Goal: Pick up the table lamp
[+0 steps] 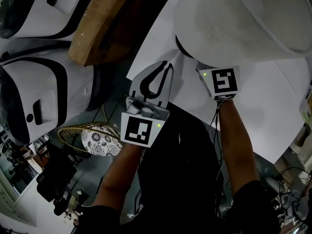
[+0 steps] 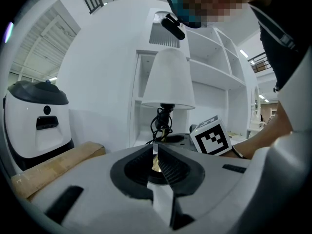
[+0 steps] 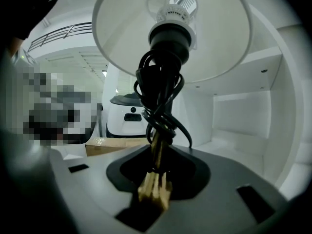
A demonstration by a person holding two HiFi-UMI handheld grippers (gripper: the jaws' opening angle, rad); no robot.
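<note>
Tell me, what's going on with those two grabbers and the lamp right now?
Left gripper shut, empty. Right gripper shut on table lamp's brass stem. Black cord wound round stem above the jaws.

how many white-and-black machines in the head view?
2. Upper machine in the top-left corner, cropped by the frame; lower machine just below it at the left edge. Both sit left of the cardboard box. More may be out of frame.
</note>
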